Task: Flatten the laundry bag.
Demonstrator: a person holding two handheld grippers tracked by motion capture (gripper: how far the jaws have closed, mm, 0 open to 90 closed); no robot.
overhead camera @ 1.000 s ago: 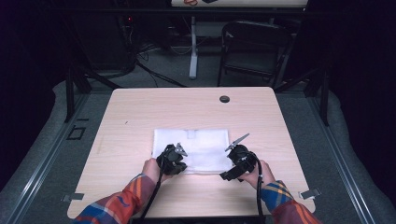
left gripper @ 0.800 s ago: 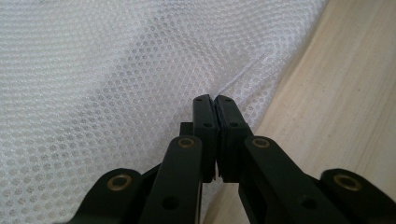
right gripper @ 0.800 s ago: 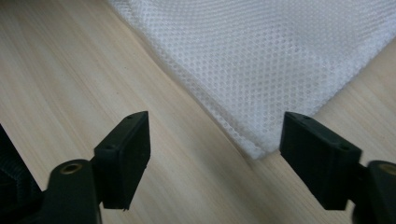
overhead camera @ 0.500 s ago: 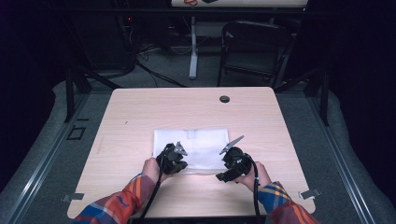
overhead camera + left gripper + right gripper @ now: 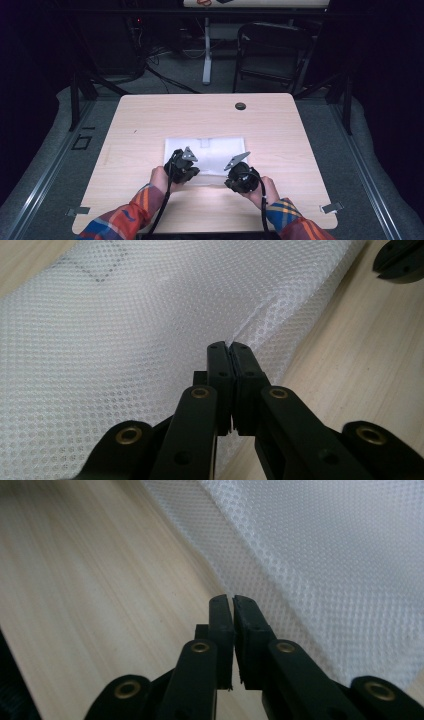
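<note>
— White mesh cloth [image 5: 206, 152] is noted flat at the middle of the wooden table [image 5: 150, 125]. What else is recorded around it?

— A small dark disc [image 5: 240, 106] is seen on the table's far part, well apart from the cloth. A folding chair [image 5: 272, 50] and cables are seen on the floor beyond. Nothing is seen lying on the cloth.

— How are the hands posed?

— Both forearms, in plaid sleeves [image 5: 135, 210], are brought in from the near edge. The left gripper [image 5: 231, 351] is pressed together on a pinched ridge of the cloth's near edge. The right gripper [image 5: 232, 602] is almost closed at the cloth's edge; whether cloth is pinched cannot be told.

— Any writing?

— None can be read.
</note>
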